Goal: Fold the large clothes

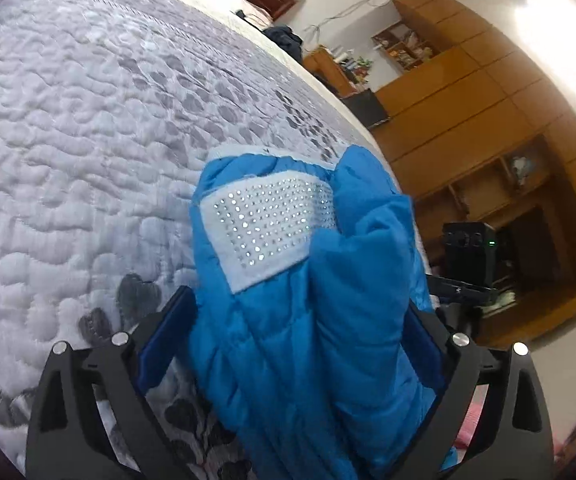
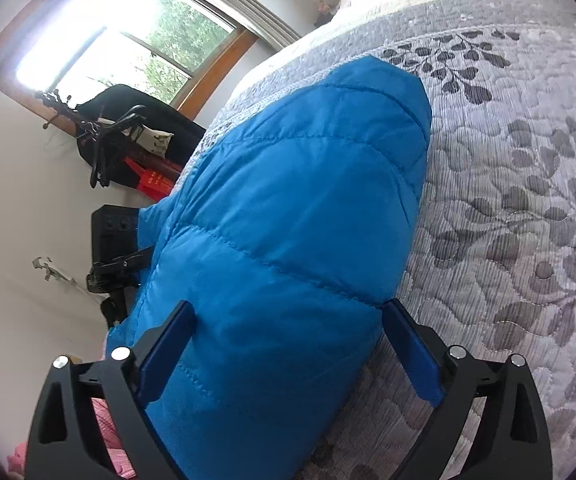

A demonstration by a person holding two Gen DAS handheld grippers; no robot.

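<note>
The 2 grippers, left (image 1: 299,312) and right (image 2: 288,320), straddle the blue jacket (image 2: 288,200) with fingers spread wide, seemingly pinching its bulk to carry it over the quilt (image 2: 527,200).

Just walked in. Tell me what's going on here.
A person is folding a blue quilted jacket on a bed with a grey leaf-patterned quilt. Each handheld gripper has bunched jacket fabric between its fingers: the left gripper by a white rhinestone patch, the right gripper on a plain padded part. The jacket is still bulky, not folded flat.

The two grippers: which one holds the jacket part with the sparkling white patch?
The left gripper: the blue jacket between its fingers bears the studded white patch. The right gripper holds plain quilted fabric.
</note>
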